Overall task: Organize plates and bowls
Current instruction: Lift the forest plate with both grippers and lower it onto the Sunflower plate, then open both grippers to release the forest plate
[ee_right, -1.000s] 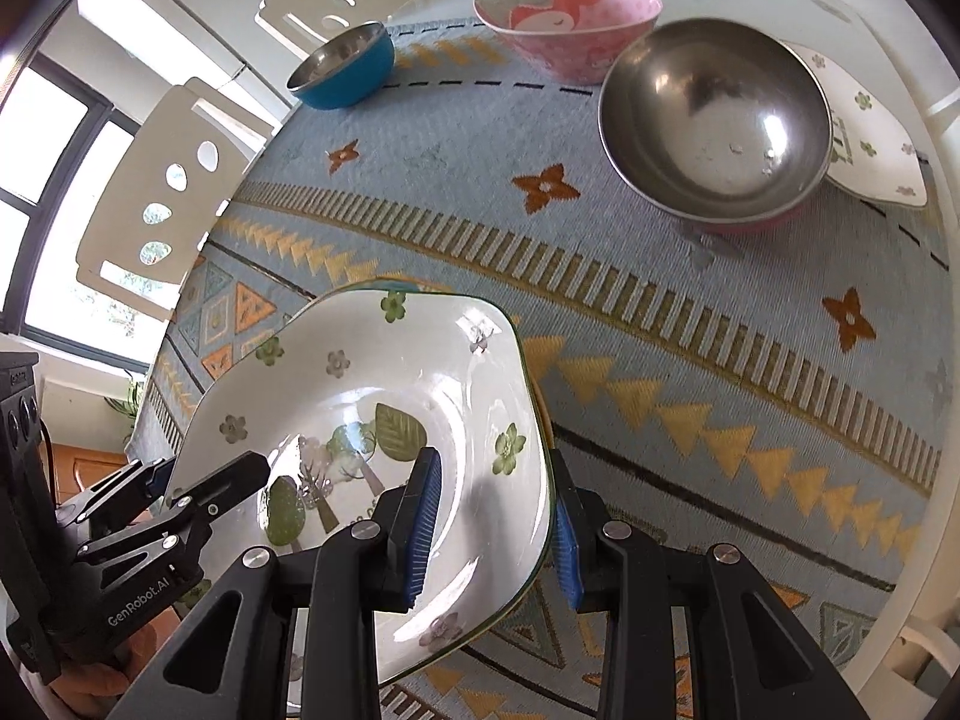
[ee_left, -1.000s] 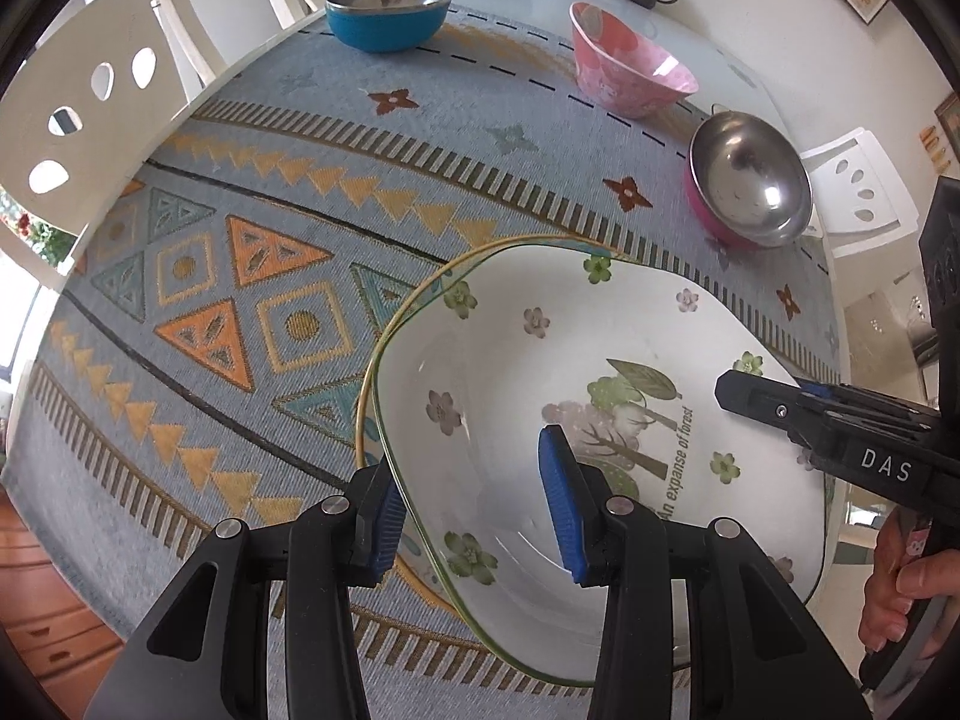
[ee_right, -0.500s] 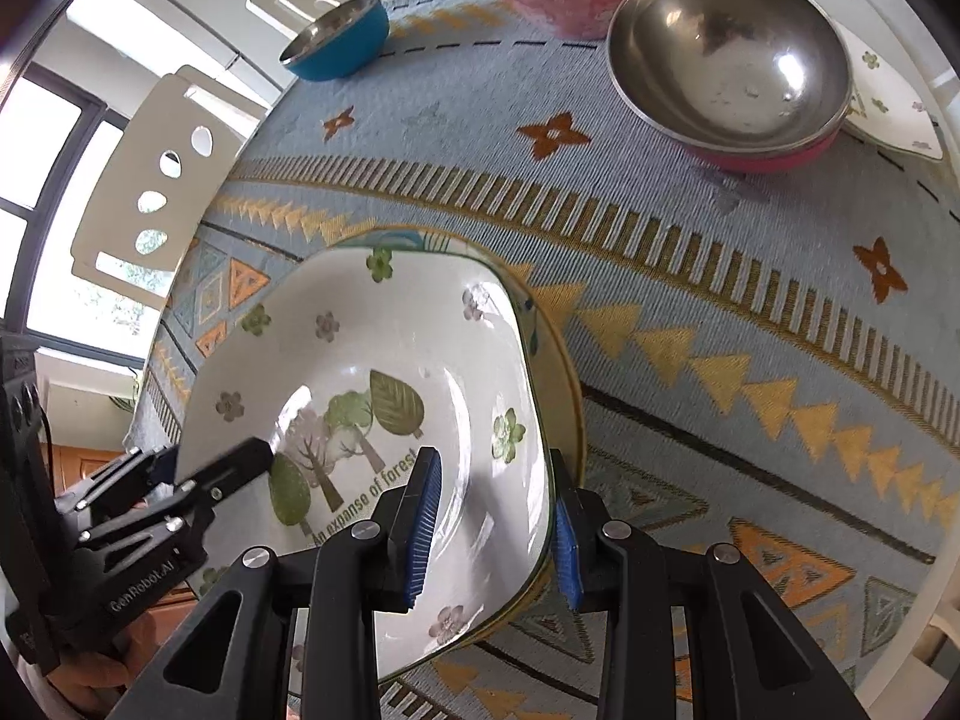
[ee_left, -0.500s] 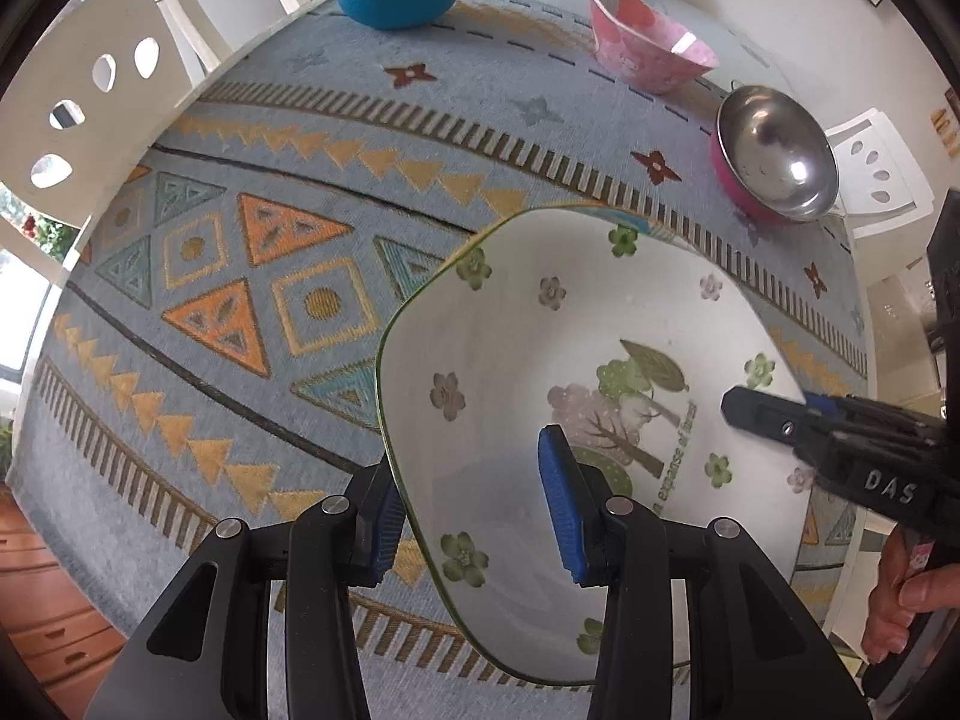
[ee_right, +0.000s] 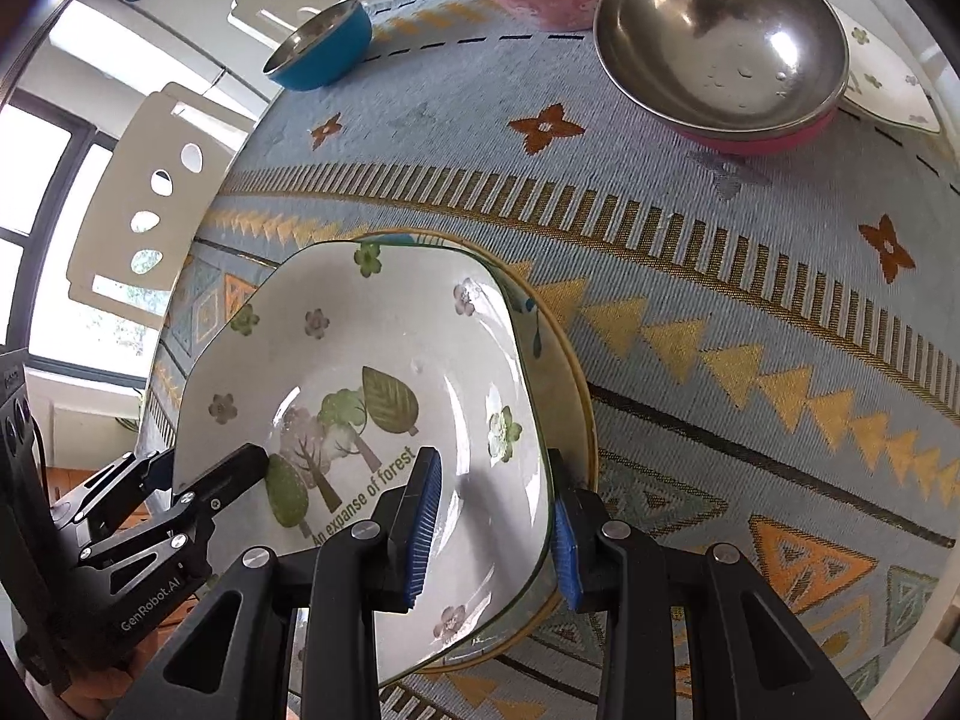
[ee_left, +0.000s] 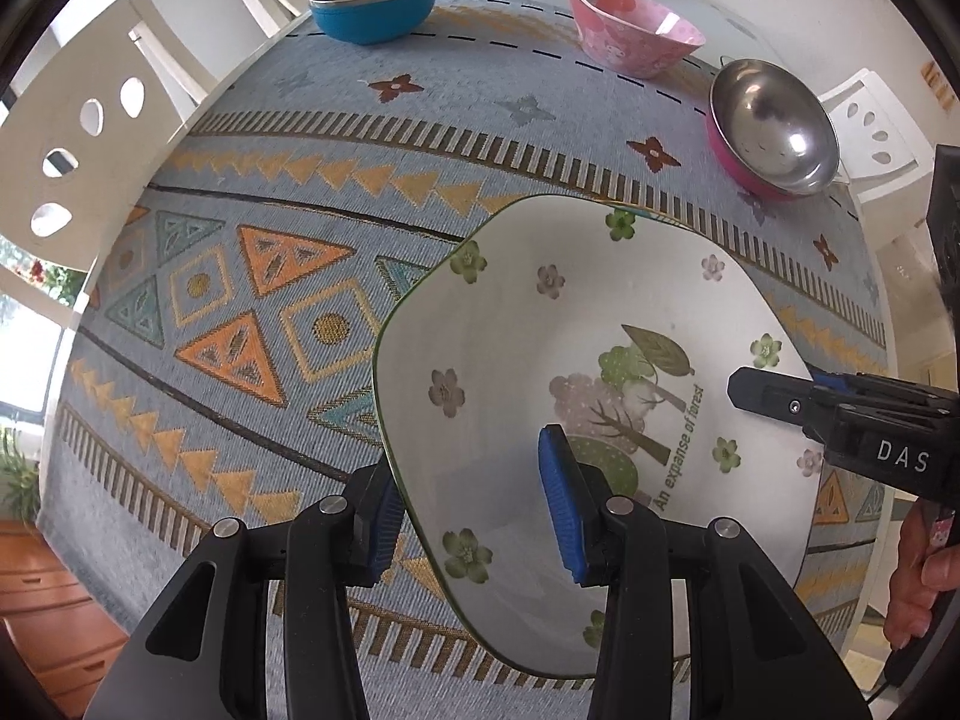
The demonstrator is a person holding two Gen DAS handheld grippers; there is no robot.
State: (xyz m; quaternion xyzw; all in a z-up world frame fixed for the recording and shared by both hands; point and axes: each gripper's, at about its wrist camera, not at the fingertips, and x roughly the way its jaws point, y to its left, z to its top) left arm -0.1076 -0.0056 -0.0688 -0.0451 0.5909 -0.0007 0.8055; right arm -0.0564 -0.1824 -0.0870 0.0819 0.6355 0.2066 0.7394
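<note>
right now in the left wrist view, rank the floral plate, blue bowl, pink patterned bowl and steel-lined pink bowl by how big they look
1. floral plate, by far, though it is nearest the camera
2-4. steel-lined pink bowl, pink patterned bowl and blue bowl look alike; no sure ranking

Open cloth [ee_left: 336,138] before far bowls [ee_left: 771,129]

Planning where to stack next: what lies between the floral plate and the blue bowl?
Only bare patterned tablecloth between floral plate and blue bowl, in the left wrist view.
</note>
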